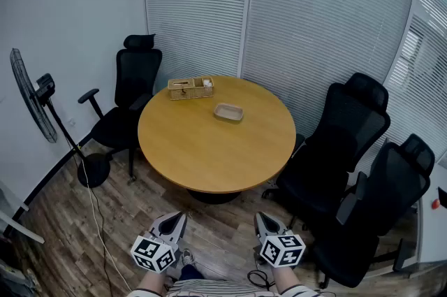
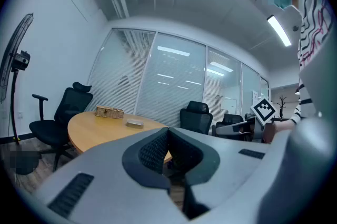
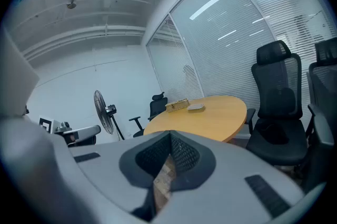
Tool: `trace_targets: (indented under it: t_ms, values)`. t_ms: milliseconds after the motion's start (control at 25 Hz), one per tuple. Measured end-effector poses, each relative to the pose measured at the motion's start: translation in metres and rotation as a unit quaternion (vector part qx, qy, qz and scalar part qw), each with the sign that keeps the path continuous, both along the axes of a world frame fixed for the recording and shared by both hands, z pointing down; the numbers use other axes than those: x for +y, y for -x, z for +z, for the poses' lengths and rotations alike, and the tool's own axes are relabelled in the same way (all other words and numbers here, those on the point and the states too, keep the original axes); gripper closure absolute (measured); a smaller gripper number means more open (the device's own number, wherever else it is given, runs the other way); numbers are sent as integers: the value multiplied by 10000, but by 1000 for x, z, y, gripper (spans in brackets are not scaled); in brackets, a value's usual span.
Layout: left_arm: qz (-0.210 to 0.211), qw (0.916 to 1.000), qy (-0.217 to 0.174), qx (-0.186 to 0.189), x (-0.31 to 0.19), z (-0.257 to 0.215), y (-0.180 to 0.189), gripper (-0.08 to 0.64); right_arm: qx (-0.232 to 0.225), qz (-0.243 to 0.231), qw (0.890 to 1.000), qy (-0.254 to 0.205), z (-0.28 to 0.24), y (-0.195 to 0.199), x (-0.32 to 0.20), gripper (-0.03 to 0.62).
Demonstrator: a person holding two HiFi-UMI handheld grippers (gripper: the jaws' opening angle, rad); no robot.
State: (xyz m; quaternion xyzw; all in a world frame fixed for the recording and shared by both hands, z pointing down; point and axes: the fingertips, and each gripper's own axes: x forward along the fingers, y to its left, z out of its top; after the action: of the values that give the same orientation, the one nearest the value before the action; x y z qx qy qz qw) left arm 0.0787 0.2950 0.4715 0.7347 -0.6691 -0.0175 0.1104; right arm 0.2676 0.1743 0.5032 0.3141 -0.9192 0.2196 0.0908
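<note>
Jaws on my left gripper [image 1: 177, 217] are pressed together with nothing between them, and my right gripper [image 1: 262, 217] reads the same. I hold both low over the wood floor [image 1: 223, 236], short of the near edge of the round table [image 1: 209, 156] and well apart from everything on it. The shallow tray [image 1: 228, 112] lies past the tabletop's centre, toward its far edge, ahead of both sets of fingertips. A wicker box [image 1: 191, 87] sits at the far-left edge, near the tray, and black chairs [image 1: 342, 149] stand to the right.
</note>
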Motion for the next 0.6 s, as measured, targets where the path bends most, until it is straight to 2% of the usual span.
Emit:
trace_targets:
  t_ms: [320,520,560,600]
  values:
    - [77,9999,-32,56,-13,0,15,534,-54,36,10000,-34,-4,21,-10,565]
    - [378,9991,24,189,-32,5,29,526,-429,76,9990,38,-8,47,-24,560]
    - [417,9988,54,236,-37,6,33,520,-454,80,9989,69,-8,54,-27,552]
    - [457,9985,80,295,-41,8,38,495,-470,75,9988,110,-7,61,-30,513]
